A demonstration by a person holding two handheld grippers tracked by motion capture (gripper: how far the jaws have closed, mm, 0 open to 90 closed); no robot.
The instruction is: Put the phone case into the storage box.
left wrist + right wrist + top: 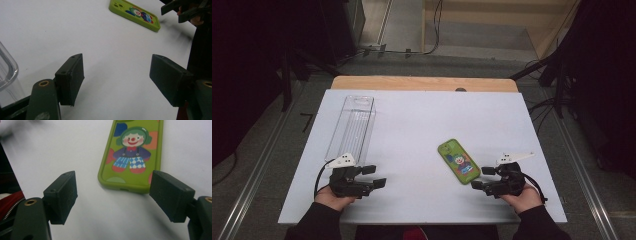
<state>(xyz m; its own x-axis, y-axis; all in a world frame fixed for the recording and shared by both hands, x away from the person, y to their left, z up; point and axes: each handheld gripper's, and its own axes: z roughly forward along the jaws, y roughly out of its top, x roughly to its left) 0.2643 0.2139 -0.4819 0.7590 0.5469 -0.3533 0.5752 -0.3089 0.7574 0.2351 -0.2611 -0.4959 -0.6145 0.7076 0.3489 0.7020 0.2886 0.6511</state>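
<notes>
Landmark: the green phone case (458, 161), lying flat on the white counter (412, 125), printed side up with a clown figure on it; every place below is given from it.

Phone case, position: right of the counter's middle, toward the person's side, set at a slant with its camera end pointing away and to the left. In the right gripper view (132, 155) its near short edge faces the camera.

Right tongs (481, 178): just beside the case's near end, at its lower right corner, pointing toward it. Jaws stand wide apart and hold nothing; in the right gripper view (112, 200) bare counter lies between them, and the case's near edge sits just beyond the pads without touching either one.

Left tongs (374, 176): well apart from the case, to its left, near the counter's front edge. Jaws wide and empty; in the left gripper view (116, 80) nothing but white surface lies between them, with the case (135, 13) far off at the top.

Clear box (352, 127): a long, see-through container, well left of the case, running away from the person, its near end just behind the left tongs.

Hands: one hand (332, 199) grips the left tool, the other hand (524, 197) the right, both in dark sleeves.
</notes>
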